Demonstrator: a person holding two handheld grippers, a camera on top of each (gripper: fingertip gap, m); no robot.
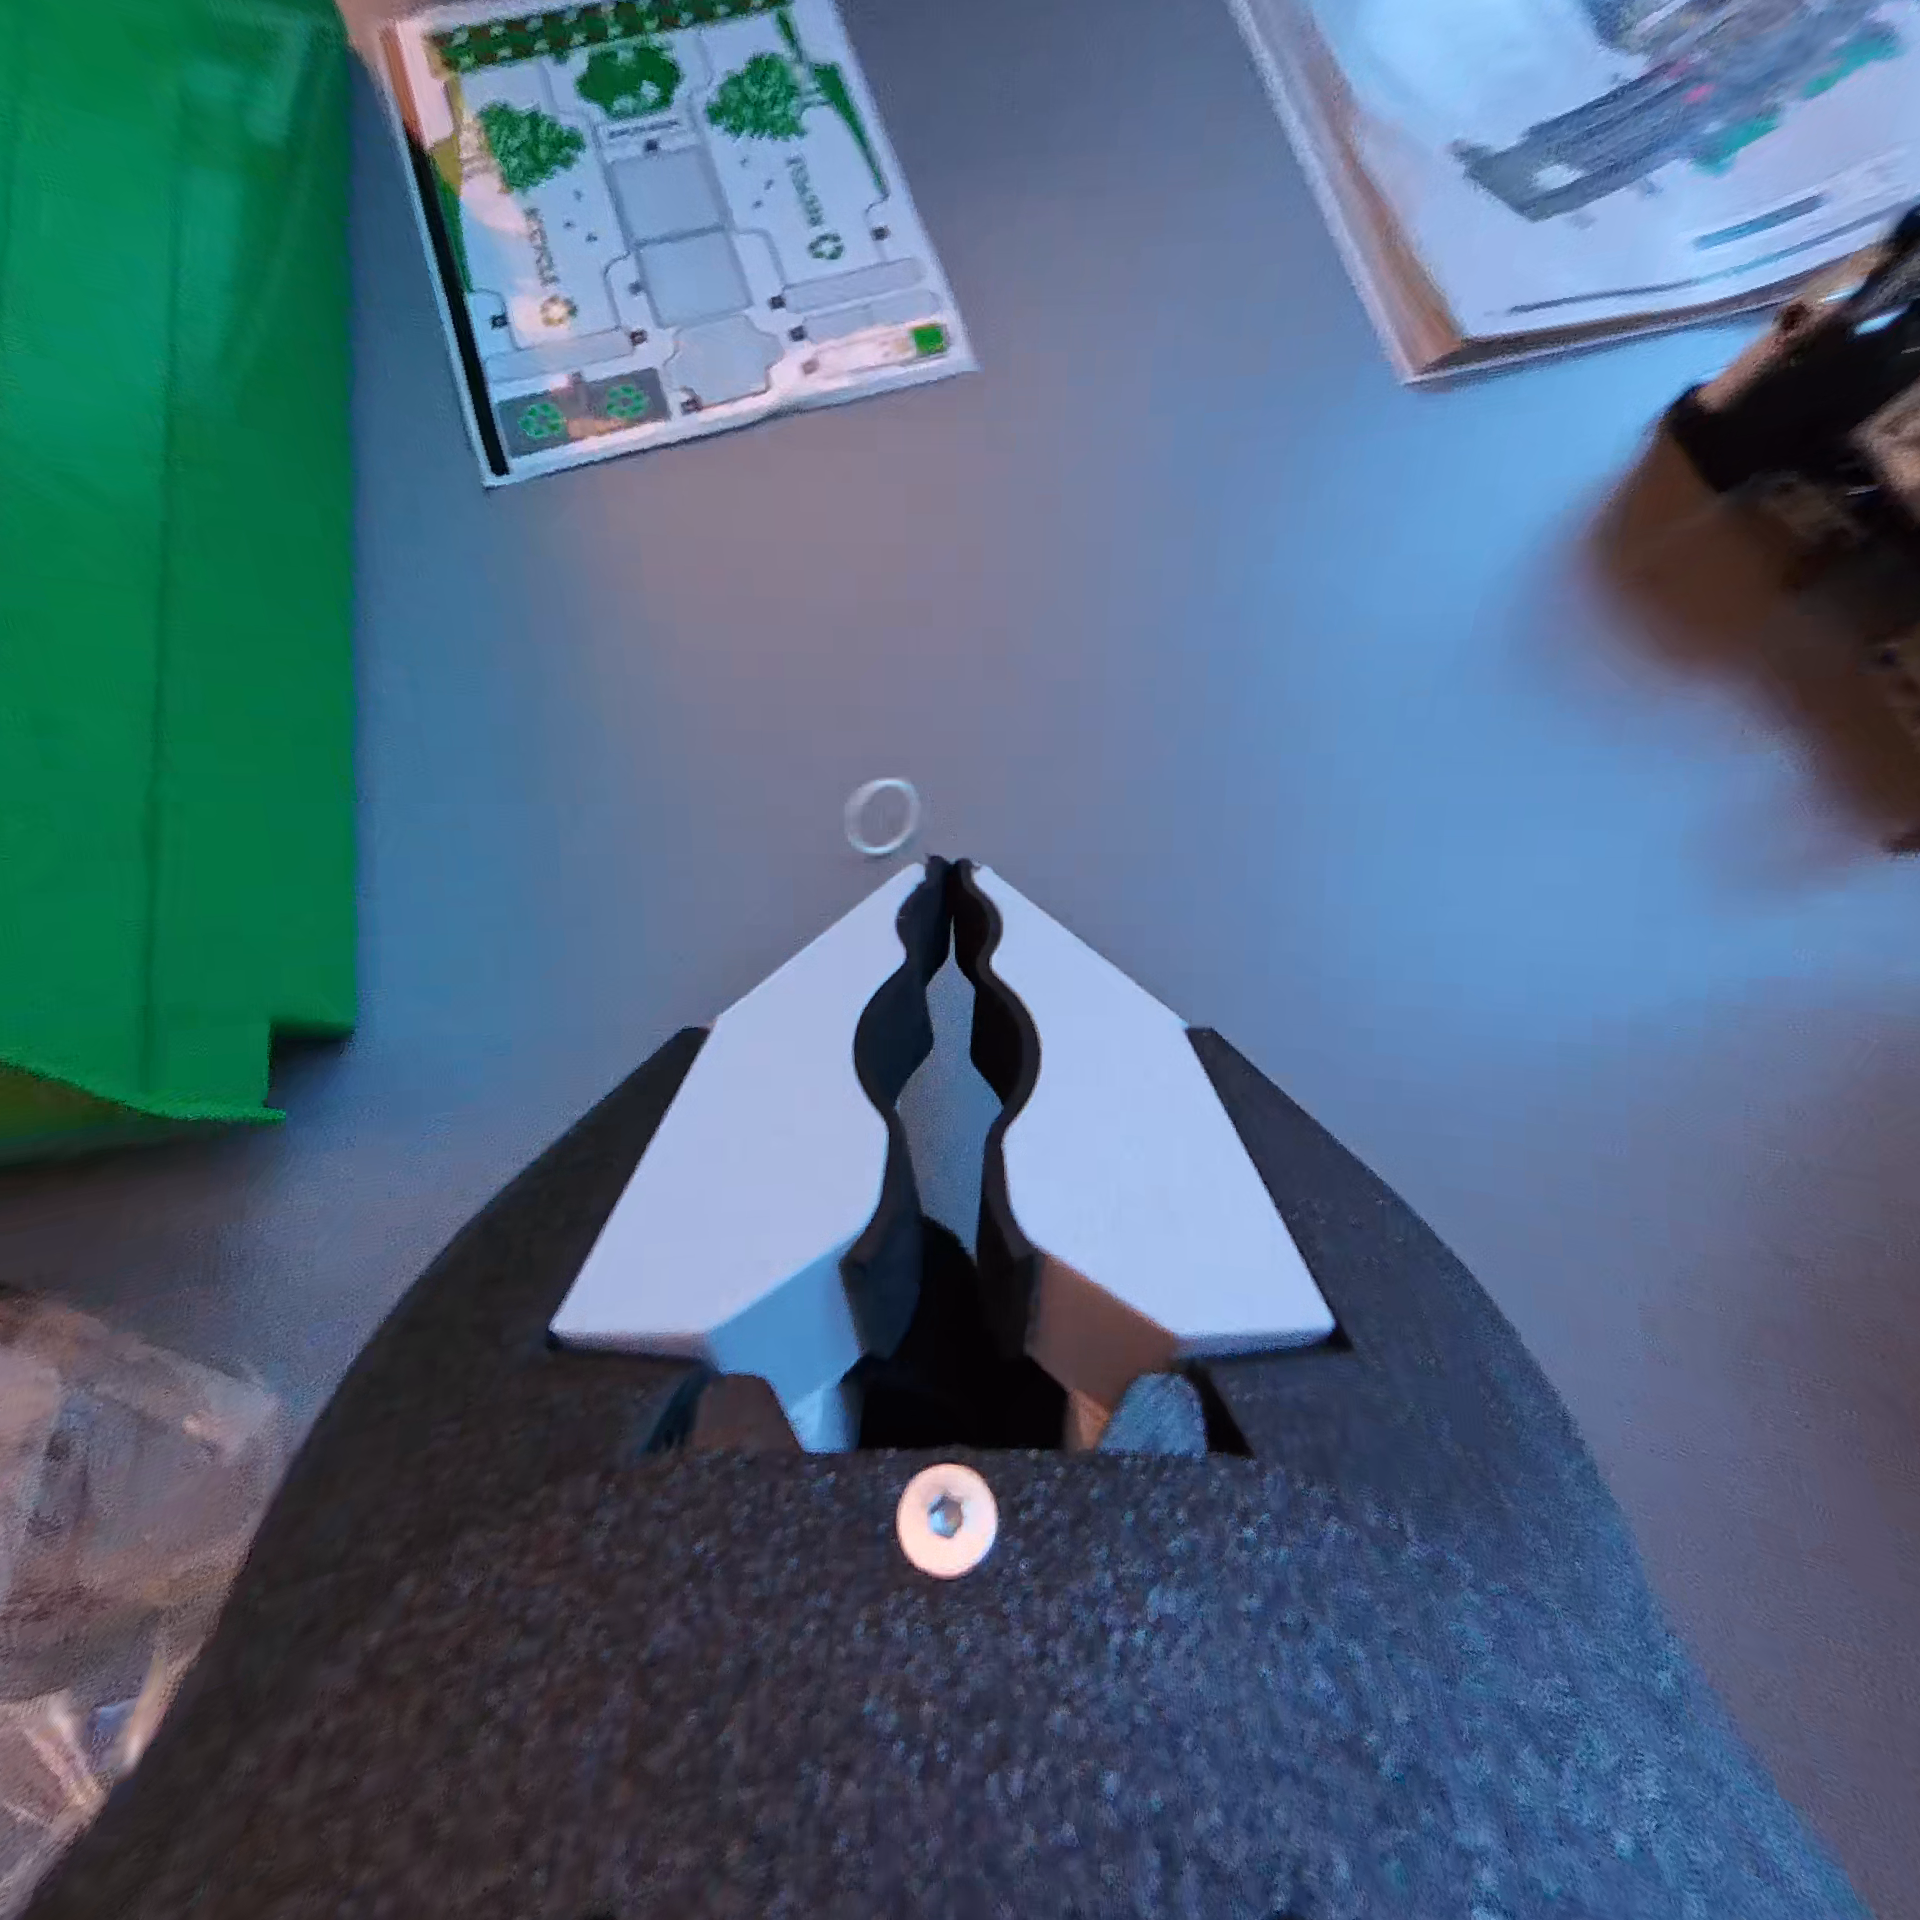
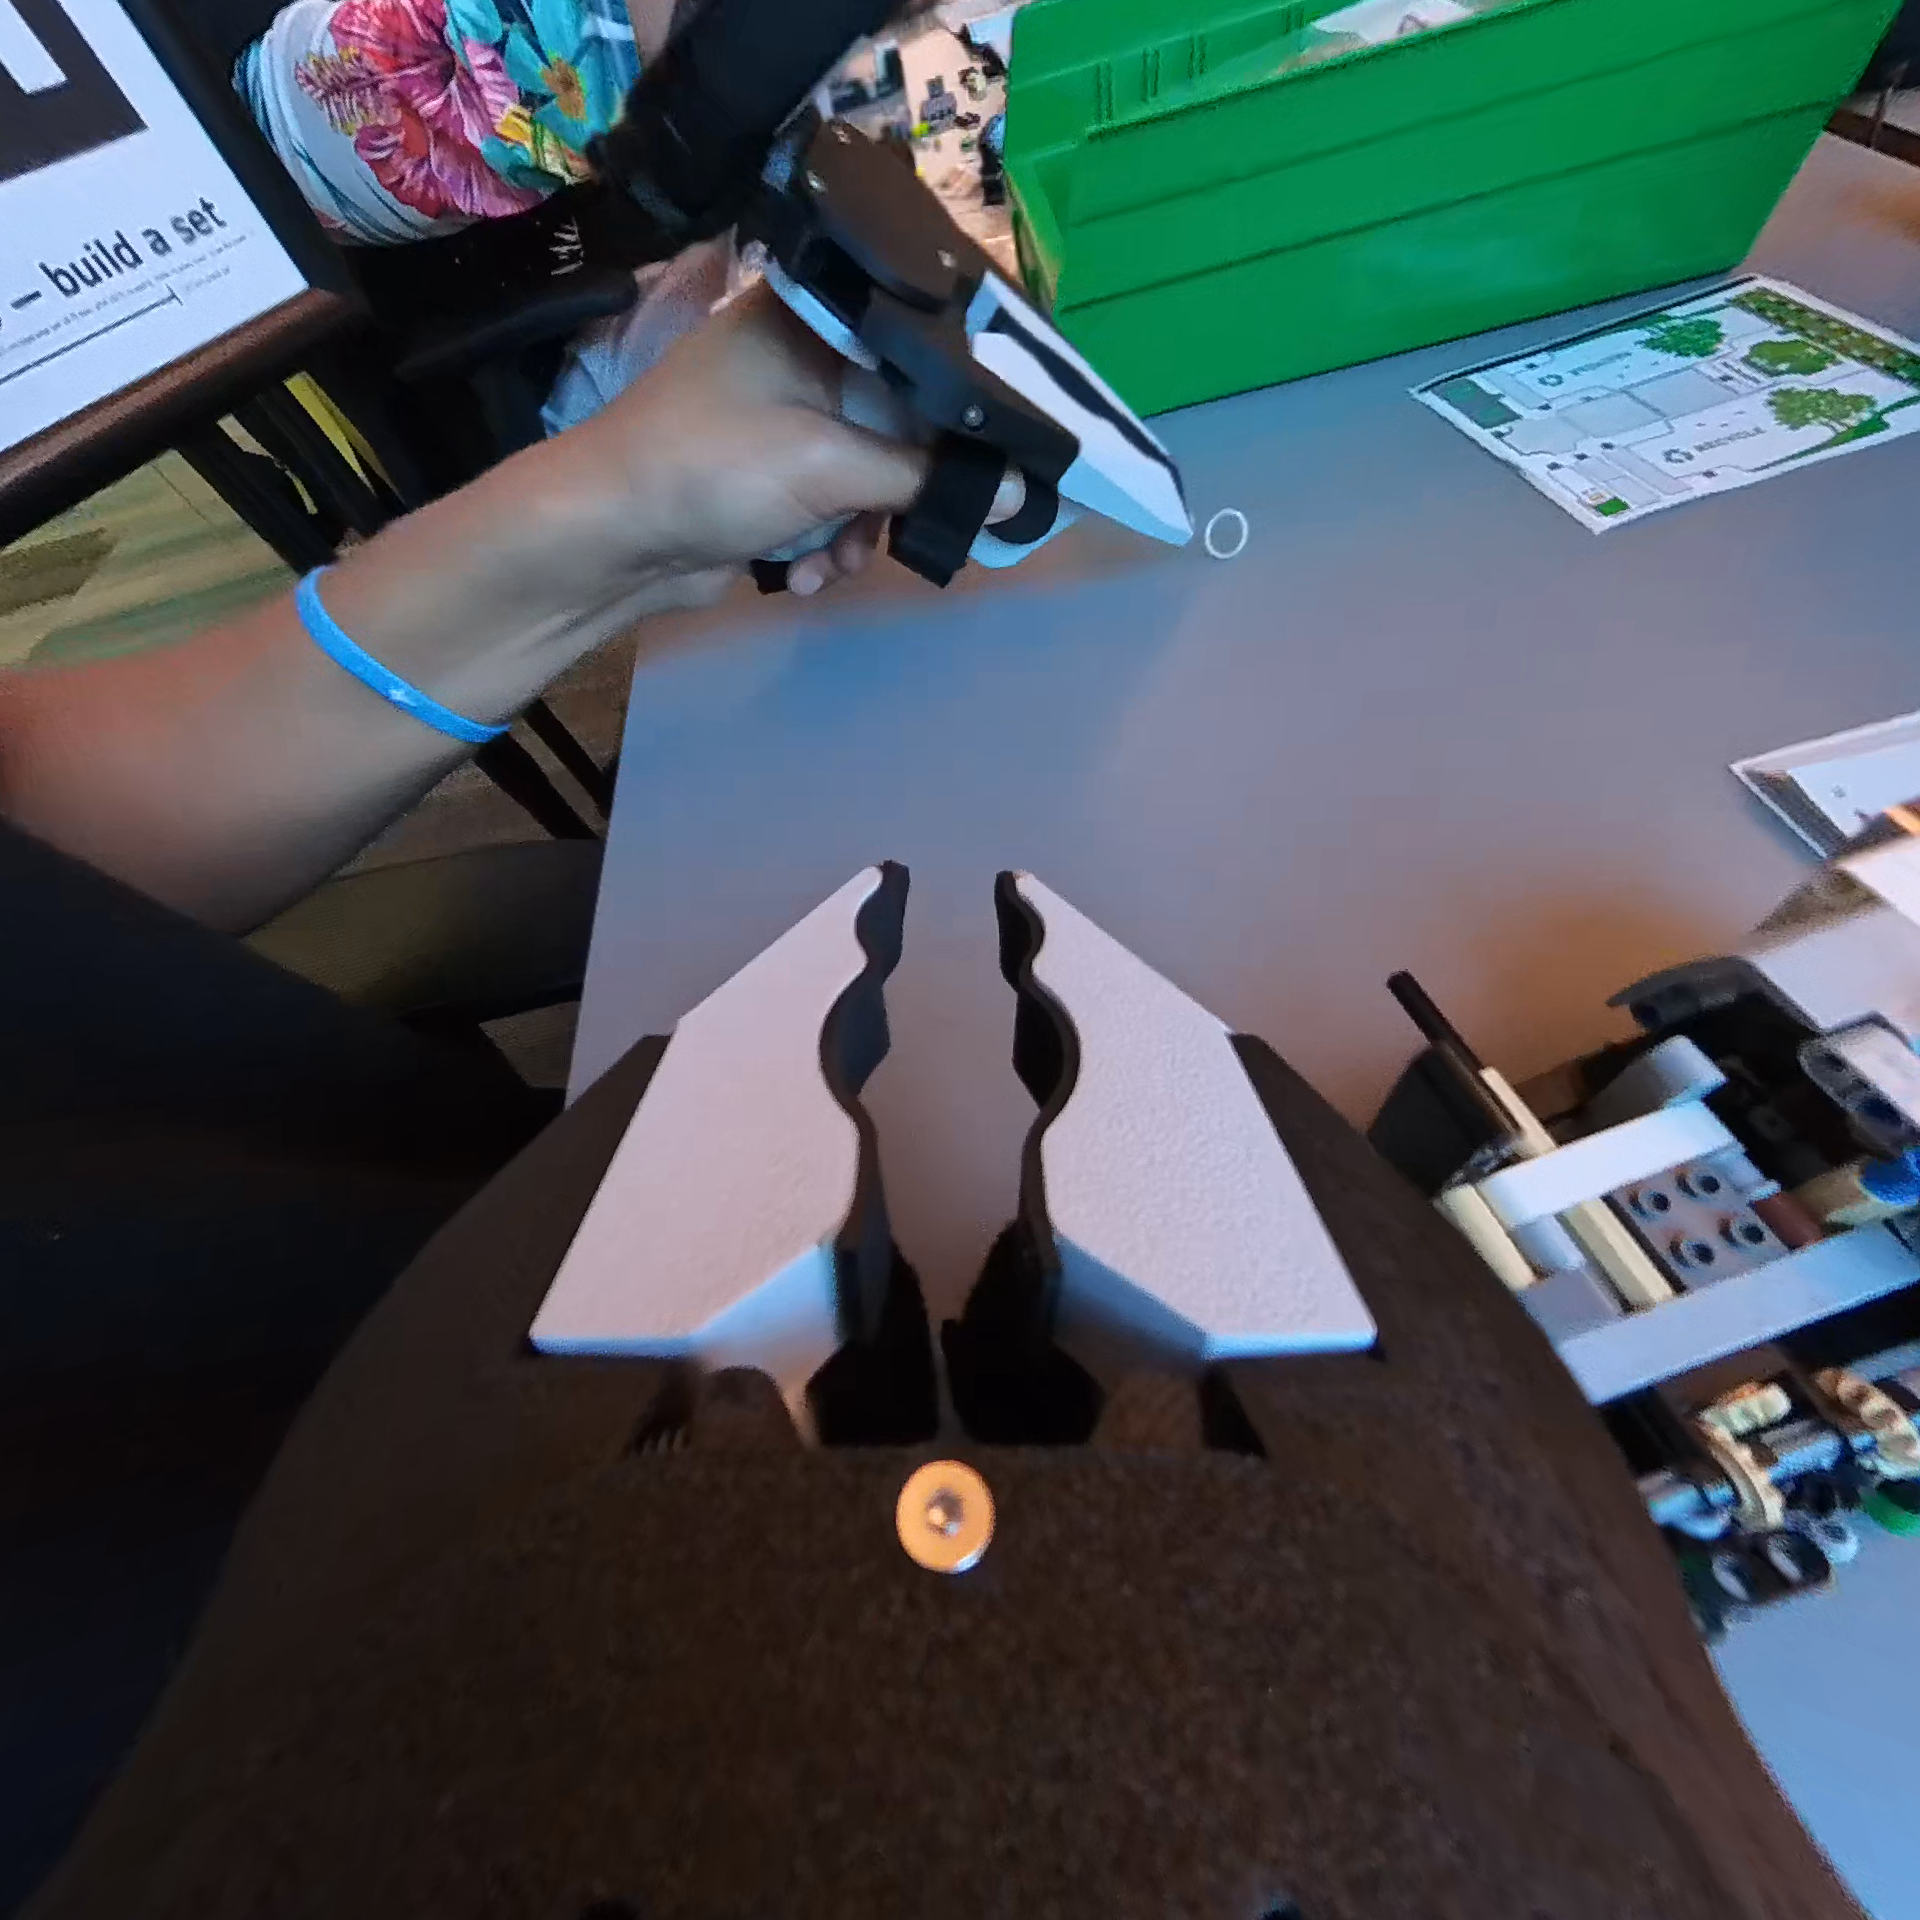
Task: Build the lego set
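Observation:
A small clear ring (image 1: pixel 882 818) lies on the grey table just past my left gripper (image 1: pixel 951 864), whose jaws are shut and empty, tips just short of the ring. In the right wrist view the same ring (image 2: pixel 1226 534) sits at the left gripper's tip (image 2: pixel 1179 525), held by a hand. My right gripper (image 2: pixel 948 878) is open and empty above the bare table near its edge. A partly built grey and black lego model (image 2: pixel 1704 1226) stands to its right; it shows blurred at the right edge of the left wrist view (image 1: pixel 1808 540).
A green bin (image 2: pixel 1403 187) stands at the back, also at the left in the left wrist view (image 1: pixel 166 540). A sticker sheet (image 1: pixel 675 218) and an open instruction booklet (image 1: pixel 1621 166) lie beyond. Clear plastic bags (image 1: pixel 94 1538) lie at lower left. A framed sign (image 2: pixel 114 208) stands off the table. The tips of one gripper are about 20 cm away from the tips of the other.

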